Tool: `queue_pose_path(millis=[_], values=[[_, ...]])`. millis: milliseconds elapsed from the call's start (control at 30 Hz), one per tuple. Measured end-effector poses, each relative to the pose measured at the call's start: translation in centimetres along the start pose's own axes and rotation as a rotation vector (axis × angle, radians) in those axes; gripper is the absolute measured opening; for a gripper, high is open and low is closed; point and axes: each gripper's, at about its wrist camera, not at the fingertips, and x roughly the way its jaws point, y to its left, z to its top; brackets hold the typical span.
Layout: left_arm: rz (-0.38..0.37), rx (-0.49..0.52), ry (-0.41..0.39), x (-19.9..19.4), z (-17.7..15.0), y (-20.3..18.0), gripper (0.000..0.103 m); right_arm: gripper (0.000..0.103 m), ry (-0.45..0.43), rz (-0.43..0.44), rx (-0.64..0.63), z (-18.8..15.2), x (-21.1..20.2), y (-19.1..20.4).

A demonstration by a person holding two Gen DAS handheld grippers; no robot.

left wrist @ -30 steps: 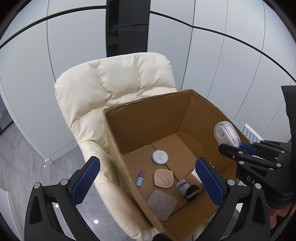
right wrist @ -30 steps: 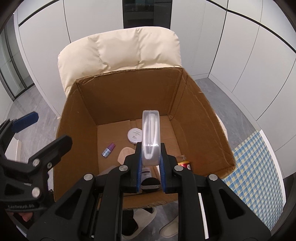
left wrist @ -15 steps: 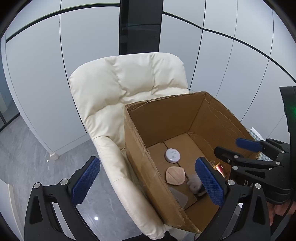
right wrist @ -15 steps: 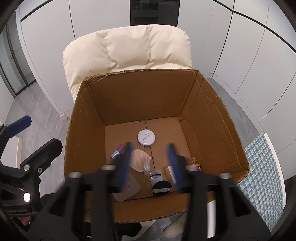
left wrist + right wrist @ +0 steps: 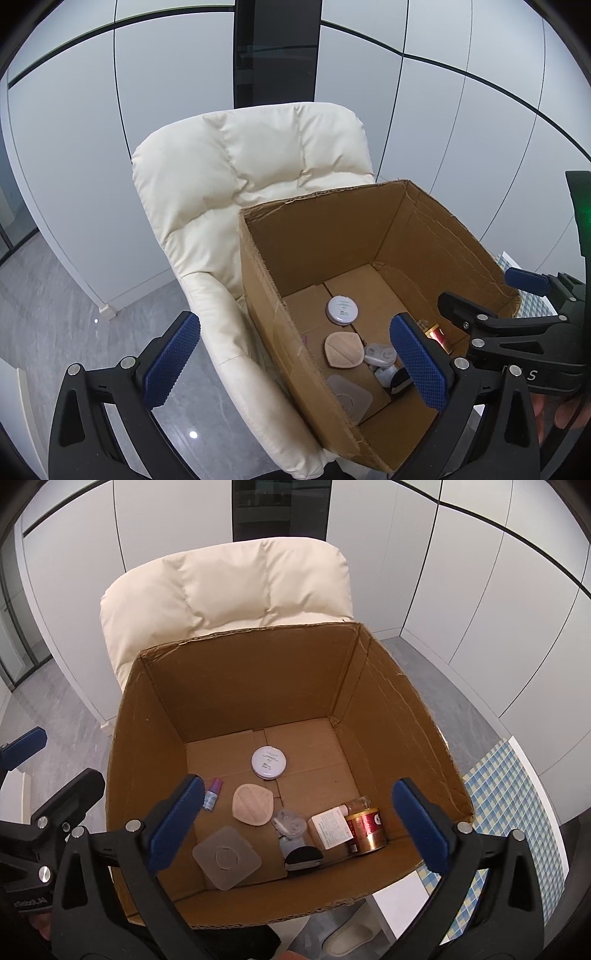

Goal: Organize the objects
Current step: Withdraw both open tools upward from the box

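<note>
An open cardboard box (image 5: pixel 258 686) stands on a cream armchair (image 5: pixel 229 587). On its floor lie a round white compact (image 5: pixel 269 762), a beige pad (image 5: pixel 253 804), a small purple bottle (image 5: pixel 212 799), a square translucent lid (image 5: pixel 226 857), a clear round plastic case (image 5: pixel 290 821), a black-capped item (image 5: pixel 303 858), a white box (image 5: pixel 330 829) and a red-gold can (image 5: pixel 365 829). My right gripper (image 5: pixel 299 827) is open and empty above the box's front. My left gripper (image 5: pixel 295 363) is open and empty over the box's left wall (image 5: pixel 280 332); the compact (image 5: pixel 342 310) and pad (image 5: pixel 343 350) show there too.
White wall panels (image 5: pixel 461 572) and a dark doorway (image 5: pixel 280 509) stand behind the chair. Grey floor (image 5: pixel 55 295) lies to the left. A blue checked cloth (image 5: pixel 513 812) lies to the right of the box. A slipper (image 5: pixel 347 936) is below the box front.
My right gripper opened and let go of the clear round case, which now lies on the box floor. My left gripper moved left, away from the box.
</note>
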Motion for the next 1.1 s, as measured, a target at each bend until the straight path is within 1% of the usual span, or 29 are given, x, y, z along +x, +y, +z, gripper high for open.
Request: queue_pose_path(millis=[67, 800, 1100], values=[[-0.002, 0.004, 0.002, 0.2, 0.1, -0.4, 0.102, 0.103, 0.005, 0.006, 0.002, -0.1, 0.0, -0.6], [-0.067, 0.09, 0.016, 2.1, 1.1, -7.5, 0.102, 0.103, 0.012, -0.062, 0.094, -2.0, -1.3, -7.7], [-0.085, 0.119, 0.024, 2.4, 1.0, -9.6, 0.102, 0.103, 0.014, -0.084, 0.132, -2.6, -1.6, -10.1]])
